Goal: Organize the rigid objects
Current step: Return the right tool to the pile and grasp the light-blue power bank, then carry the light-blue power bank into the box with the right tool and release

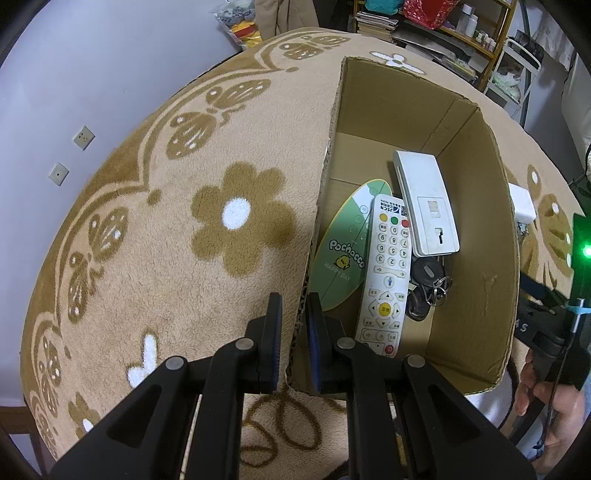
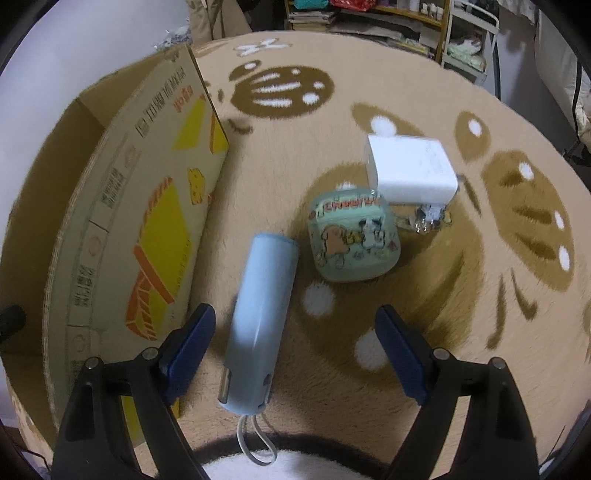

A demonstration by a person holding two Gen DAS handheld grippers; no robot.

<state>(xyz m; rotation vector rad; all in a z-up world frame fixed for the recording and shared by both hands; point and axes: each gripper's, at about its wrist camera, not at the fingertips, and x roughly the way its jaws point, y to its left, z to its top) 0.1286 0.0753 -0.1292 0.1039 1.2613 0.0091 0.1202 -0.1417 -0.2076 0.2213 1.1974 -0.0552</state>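
Left wrist view had the left gripper [image 1: 295, 325] nearest, its jaws clamped together on the near wall of the cardboard box [image 1: 476, 295], one finger outside and one inside. Inside the box lay a white remote [image 1: 386, 273], partly over a green oval card [image 1: 341, 251], with a bunch of keys [image 1: 426, 284] beside it and a longer white device [image 1: 424, 203] leaning further back, so part of the sorting looked done. Right wrist view showed the right gripper [image 2: 295, 339] with jaws wide apart and nothing pressed between them, hanging over a pale blue stick-shaped gadget [image 2: 258, 325] with a wrist loop, which lay just beside the outer wall of the box. Beyond it sat a small green case with cartoon pictures [image 2: 352, 240], and touching that, a white charger block [image 2: 410, 170] with its prongs down. Those three still lay outside the box, so by the look of it they remained to be put in, the blue gadget likely first. Everything rested on a fuzzy tan cloth [image 1: 147, 258] patterned with brown flowers and white dots. Behind it stood a pale wall with sockets [image 1: 84, 137] and cluttered shelves [image 1: 443, 29] of books and bottles.
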